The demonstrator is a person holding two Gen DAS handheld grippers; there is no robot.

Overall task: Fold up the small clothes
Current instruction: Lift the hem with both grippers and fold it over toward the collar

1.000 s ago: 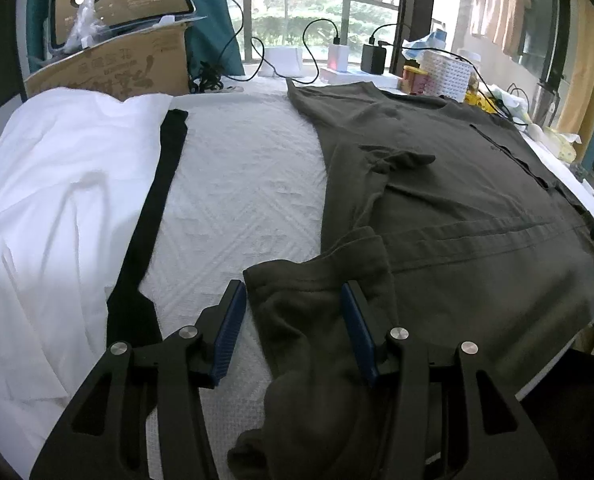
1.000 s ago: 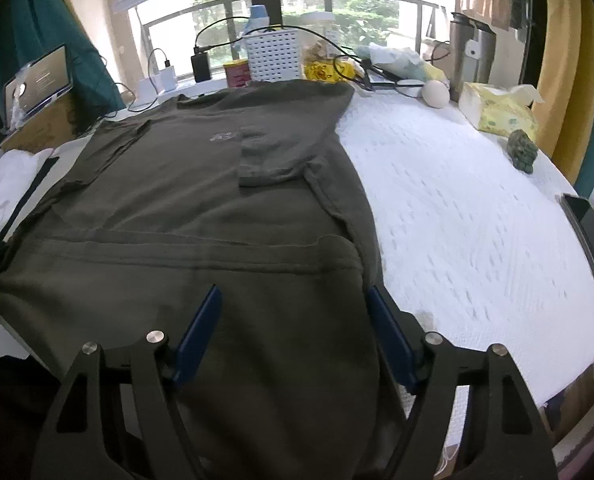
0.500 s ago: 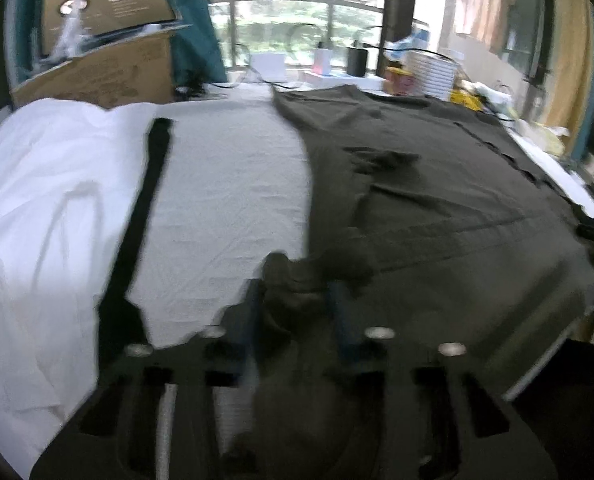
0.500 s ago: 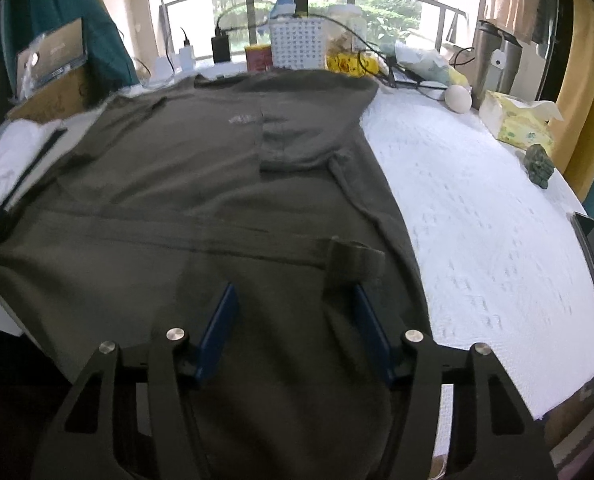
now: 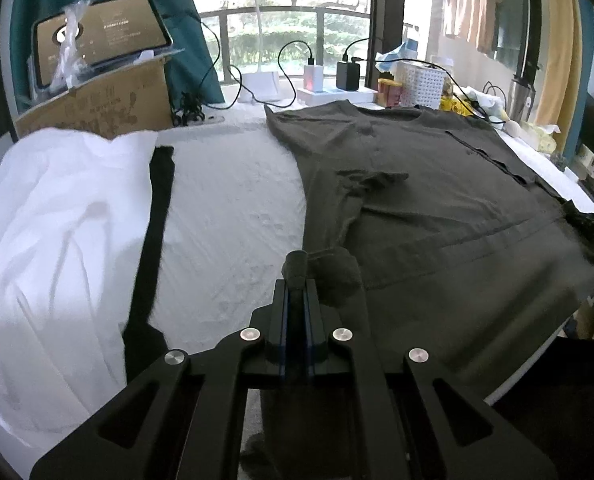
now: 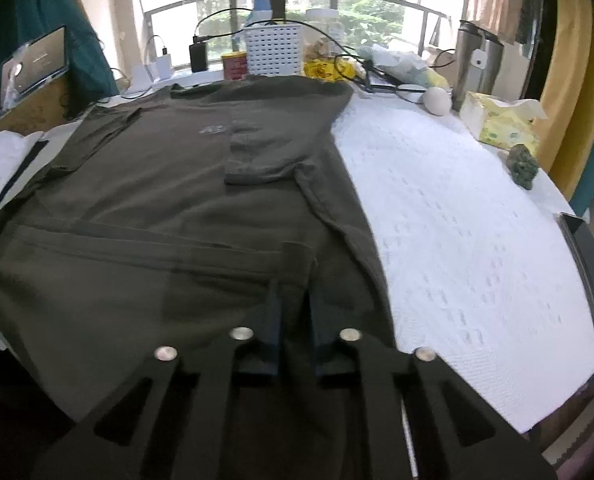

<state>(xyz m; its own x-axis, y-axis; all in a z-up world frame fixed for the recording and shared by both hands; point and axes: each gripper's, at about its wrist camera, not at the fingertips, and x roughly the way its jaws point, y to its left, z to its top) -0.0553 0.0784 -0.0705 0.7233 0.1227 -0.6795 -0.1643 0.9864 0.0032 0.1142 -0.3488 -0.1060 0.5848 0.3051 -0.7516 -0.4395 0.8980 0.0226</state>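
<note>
A dark olive T-shirt point(image 5: 437, 200) lies spread on the white textured table cover, with both sleeves folded in over its body; it also fills the right wrist view point(image 6: 177, 200). My left gripper point(image 5: 297, 280) is shut on the shirt's near left hem corner, and a bunch of cloth sticks out between the fingers. My right gripper point(image 6: 293, 280) is shut on the near right hem corner, with a fold of cloth pinched between its fingers. The hem itself is hidden under both grippers.
A white garment point(image 5: 57, 220) and a black strip of cloth point(image 5: 153, 232) lie to the left. A cardboard box point(image 5: 97, 108), chargers with cables point(image 5: 329, 76), a white basket point(image 6: 273, 48), a tissue pack point(image 6: 501, 124) and a metal flask point(image 6: 477, 60) line the far edge.
Both grippers were open over the shirt's near hem a second ago; both have closed on the hem corners and the cloth has bunched up between the fingers.
</note>
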